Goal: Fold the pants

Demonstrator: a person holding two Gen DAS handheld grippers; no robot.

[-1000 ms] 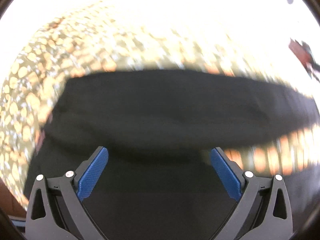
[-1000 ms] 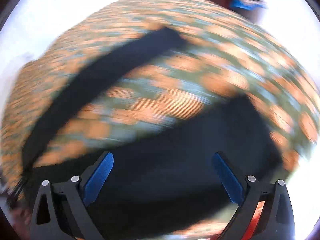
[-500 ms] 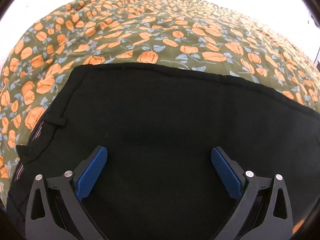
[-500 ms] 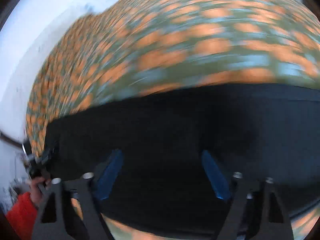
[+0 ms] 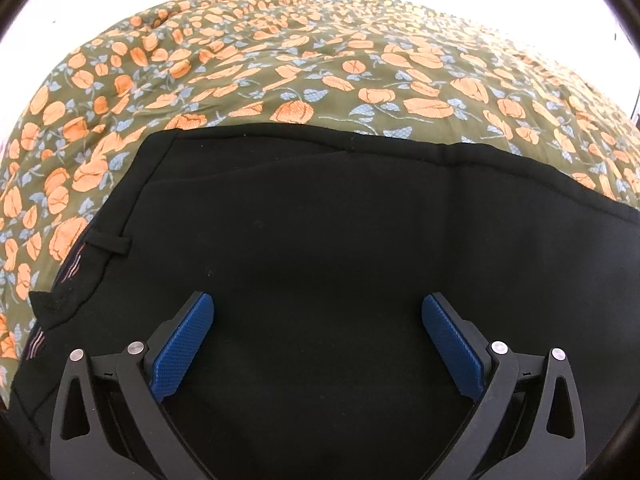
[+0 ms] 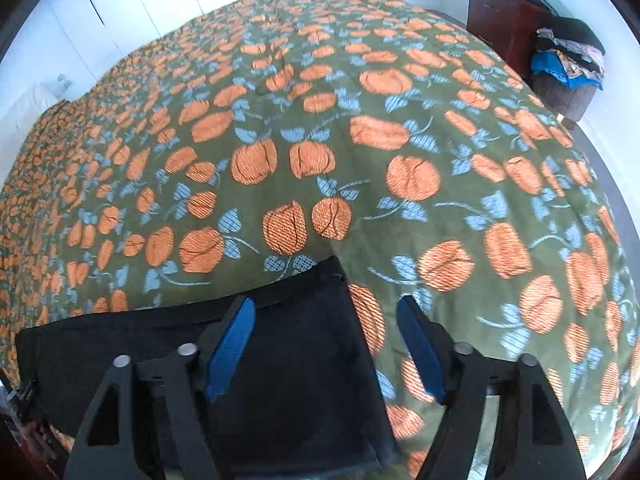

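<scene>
Black pants (image 5: 320, 240) lie flat on a floral bedspread (image 5: 320, 76). In the left wrist view the waistband with a belt loop (image 5: 108, 244) is at the left. My left gripper (image 5: 318, 320) is open and empty, hovering over the upper part of the pants. In the right wrist view the hem end of the pants (image 6: 304, 344) lies below, its right edge between the fingers. My right gripper (image 6: 326, 328) is open and empty, over that hem corner.
The green bedspread with orange flowers (image 6: 360, 140) stretches far ahead. A dark wooden dresser (image 6: 500, 20) and a basket piled with clothes (image 6: 568, 68) stand at the far right. White closet doors (image 6: 140, 4) are behind the bed.
The right gripper has swung right along the pants to the hem end and narrowed its opening slightly. The left gripper has settled low over the waist area and barely moved since.
</scene>
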